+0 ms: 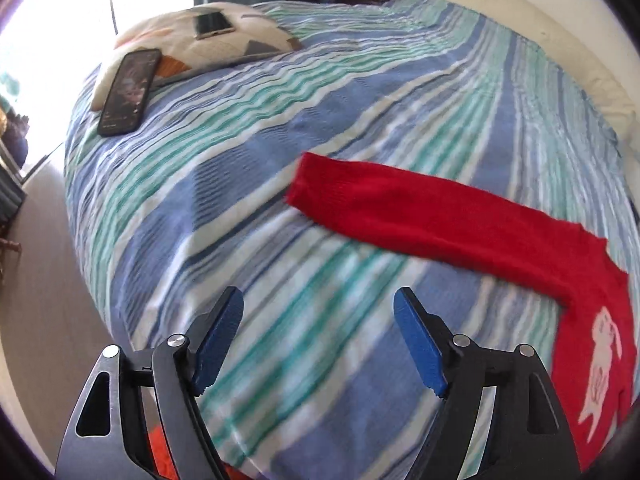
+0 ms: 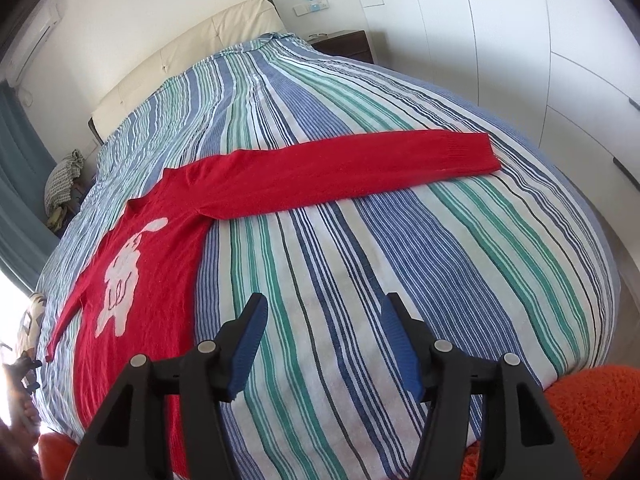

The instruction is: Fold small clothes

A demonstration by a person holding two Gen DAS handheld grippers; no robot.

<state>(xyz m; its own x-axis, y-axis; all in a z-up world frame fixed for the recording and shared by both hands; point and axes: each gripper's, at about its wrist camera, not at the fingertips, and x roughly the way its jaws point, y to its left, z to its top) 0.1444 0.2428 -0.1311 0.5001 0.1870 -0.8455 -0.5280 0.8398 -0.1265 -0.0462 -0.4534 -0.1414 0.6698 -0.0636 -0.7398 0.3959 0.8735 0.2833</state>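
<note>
Red sweater (image 2: 280, 184) lies flat on the bed (image 2: 360, 264), face up, with a white animal shape (image 2: 120, 276) knitted on its front. It looks soft and fuzzy. One long sleeve (image 2: 360, 164) stretches out to the right, and its ribbed cuff lies far off near the bed's right side. The other sleeve (image 1: 420, 208) stretches the other way across the cover.

The bed cover is striped in blue, green and white, and it feels bumpy to look at, like woven cloth. A patchwork pillow (image 1: 208, 36) sits at the far left corner, with a phone (image 1: 212, 24) on top of it. A second, dark phone (image 1: 128, 92) leans on the pillow's near edge.

The left gripper (image 1: 318, 336) hangs over bare stripes, its blue pads wide apart with nothing between them. The right gripper (image 2: 324, 340) hangs just right of the sweater's body, its pads apart too, holding nothing.

Something orange and fluffy (image 2: 592, 408) shows at the near edge. No writing can be read anywhere.
</note>
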